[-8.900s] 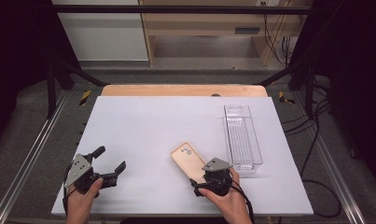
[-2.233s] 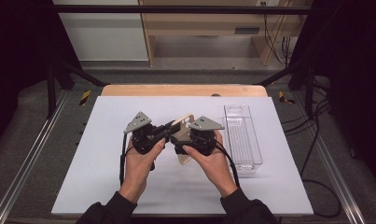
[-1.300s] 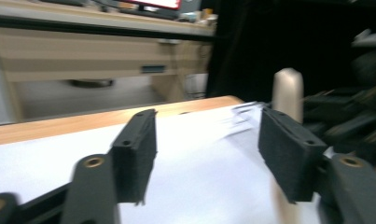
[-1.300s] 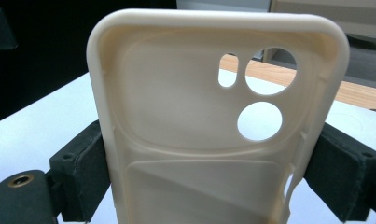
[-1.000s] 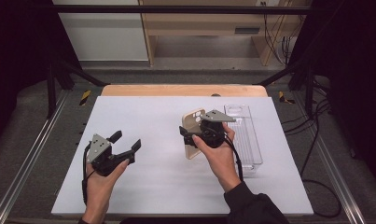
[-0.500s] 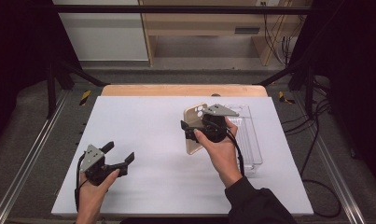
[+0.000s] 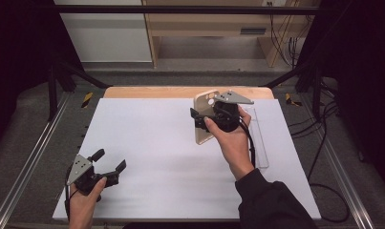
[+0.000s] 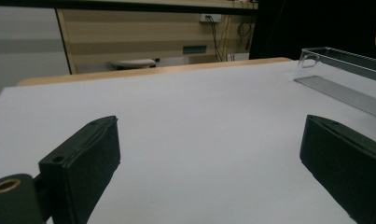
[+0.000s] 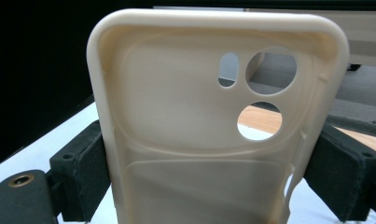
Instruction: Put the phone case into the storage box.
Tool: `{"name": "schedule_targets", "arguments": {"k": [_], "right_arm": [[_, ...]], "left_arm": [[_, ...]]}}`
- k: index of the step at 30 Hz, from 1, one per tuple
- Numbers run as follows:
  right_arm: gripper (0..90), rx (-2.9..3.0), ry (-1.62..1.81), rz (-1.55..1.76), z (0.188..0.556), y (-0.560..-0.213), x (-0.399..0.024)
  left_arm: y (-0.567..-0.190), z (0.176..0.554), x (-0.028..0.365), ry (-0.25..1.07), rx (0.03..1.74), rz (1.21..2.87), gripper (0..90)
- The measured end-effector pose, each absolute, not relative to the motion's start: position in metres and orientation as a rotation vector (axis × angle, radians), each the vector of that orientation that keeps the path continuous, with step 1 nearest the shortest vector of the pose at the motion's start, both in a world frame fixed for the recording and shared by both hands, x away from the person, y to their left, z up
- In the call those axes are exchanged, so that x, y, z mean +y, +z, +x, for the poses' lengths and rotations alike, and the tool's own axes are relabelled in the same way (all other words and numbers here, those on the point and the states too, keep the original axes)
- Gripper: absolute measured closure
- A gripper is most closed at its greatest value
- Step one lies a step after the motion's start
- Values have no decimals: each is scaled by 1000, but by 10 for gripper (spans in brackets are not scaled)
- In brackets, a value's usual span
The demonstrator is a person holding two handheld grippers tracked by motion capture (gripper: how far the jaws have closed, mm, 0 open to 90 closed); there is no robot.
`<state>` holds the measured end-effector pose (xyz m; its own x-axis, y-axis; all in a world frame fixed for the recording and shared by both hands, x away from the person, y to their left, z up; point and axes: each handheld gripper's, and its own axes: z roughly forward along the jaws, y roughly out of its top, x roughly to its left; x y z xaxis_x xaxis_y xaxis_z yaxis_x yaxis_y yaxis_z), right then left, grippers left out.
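A beige phone case [image 7: 204, 119] is held upright above the white table [image 7: 156, 138], right of centre toward the back. My right gripper [image 7: 205, 120] is shut on it. In the right gripper view the phone case [image 9: 213, 140] stands with its camera holes at the top, and both black pads [image 9: 85, 172] press its two long sides. My left gripper [image 7: 108, 162] rests low at the table's front left corner, open, nothing between its fingers [image 8: 83, 163].
A clear plastic tray [image 7: 259, 138] lies along the table's right side, partly behind the right hand; the tray [image 8: 344, 60] also appears at the far right of the left gripper view. A wooden strip [image 7: 152, 91] borders the back edge.
The right gripper has lifted the phone case up and back toward the tray. The left gripper let go of it earlier and has drawn back to the front left corner.
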<state>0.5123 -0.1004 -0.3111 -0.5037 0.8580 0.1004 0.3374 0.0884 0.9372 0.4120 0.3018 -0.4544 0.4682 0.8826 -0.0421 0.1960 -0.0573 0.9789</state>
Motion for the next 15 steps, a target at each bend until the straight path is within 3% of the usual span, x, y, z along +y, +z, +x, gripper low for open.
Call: {"name": "schedule_targets", "arguments": {"k": [15], "right_arm": [[116,1737,1334,1263,539,-289,-142]], "left_arm": [[-454,411,304,760,954,1548,44]]}}
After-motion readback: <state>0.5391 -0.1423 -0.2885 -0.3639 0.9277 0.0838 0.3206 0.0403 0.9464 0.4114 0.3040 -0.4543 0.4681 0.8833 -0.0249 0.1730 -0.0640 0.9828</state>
